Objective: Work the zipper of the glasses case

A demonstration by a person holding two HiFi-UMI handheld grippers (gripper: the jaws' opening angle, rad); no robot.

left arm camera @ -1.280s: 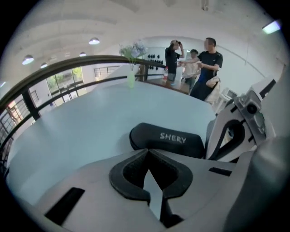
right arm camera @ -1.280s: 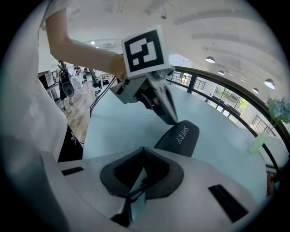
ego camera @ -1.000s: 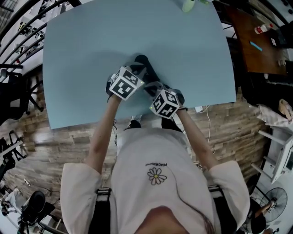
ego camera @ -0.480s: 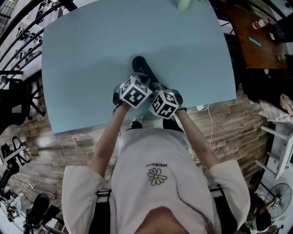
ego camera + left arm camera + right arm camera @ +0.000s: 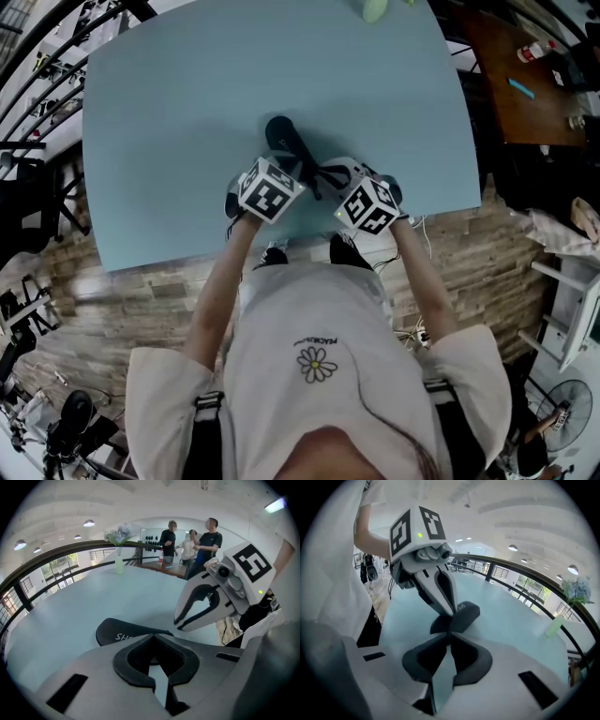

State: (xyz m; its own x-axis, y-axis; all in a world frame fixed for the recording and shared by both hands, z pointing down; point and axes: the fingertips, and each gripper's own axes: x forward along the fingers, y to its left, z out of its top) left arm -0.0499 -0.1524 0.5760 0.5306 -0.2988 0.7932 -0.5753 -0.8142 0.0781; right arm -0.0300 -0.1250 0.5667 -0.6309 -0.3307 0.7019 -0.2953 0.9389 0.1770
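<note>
White daisy-print T-shirt (image 5: 323,305), dark straps (image 5: 208,417); grey left tongs (image 5: 152,641) and right tongs (image 5: 449,637) bear black-and-white cubes (image 5: 269,188).

The glasses case (image 5: 281,133) zipper cannot be made out.

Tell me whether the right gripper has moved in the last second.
Yes. The right gripper has shifted to the person's right along the table's near edge, toward its near right corner.
</note>
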